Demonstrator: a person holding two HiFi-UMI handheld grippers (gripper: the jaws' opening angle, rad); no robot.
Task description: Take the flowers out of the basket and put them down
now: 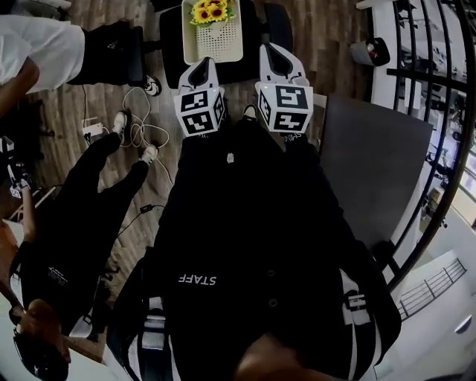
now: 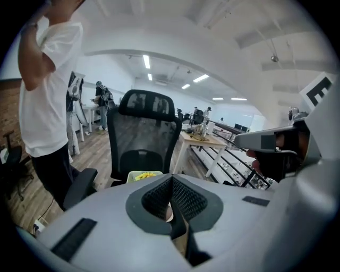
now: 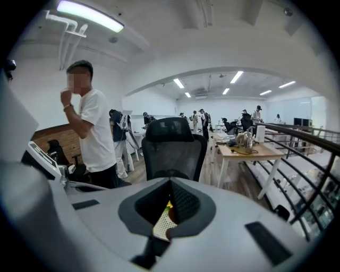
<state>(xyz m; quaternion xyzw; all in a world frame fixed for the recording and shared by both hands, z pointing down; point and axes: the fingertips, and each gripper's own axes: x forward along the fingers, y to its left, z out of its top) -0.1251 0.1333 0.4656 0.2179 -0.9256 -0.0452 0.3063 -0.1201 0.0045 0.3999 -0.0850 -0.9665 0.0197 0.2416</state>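
A cream perforated basket (image 1: 190, 46) rests on the seat of a black office chair (image 1: 169, 39), with yellow sunflowers (image 1: 210, 11) at its far end. My left gripper (image 1: 202, 64) hovers just short of the basket's near left corner, jaws together and empty. My right gripper (image 1: 274, 50) hangs beside the basket's right edge, also closed on nothing. In the left gripper view the sunflowers (image 2: 144, 175) peek over the closed left gripper (image 2: 171, 179). In the right gripper view only a strip of basket (image 3: 161, 226) and a flower (image 3: 169, 205) shows through the slit of the right gripper (image 3: 170, 181).
A person in a white shirt (image 1: 37, 45) stands left of the chair, and another in black (image 1: 89, 201) sits nearer. Cables (image 1: 137, 126) lie on the wooden floor. A dark tabletop (image 1: 372, 164) and a black railing (image 1: 439, 111) are on the right. A wooden desk (image 2: 204, 139) stands behind the chair.
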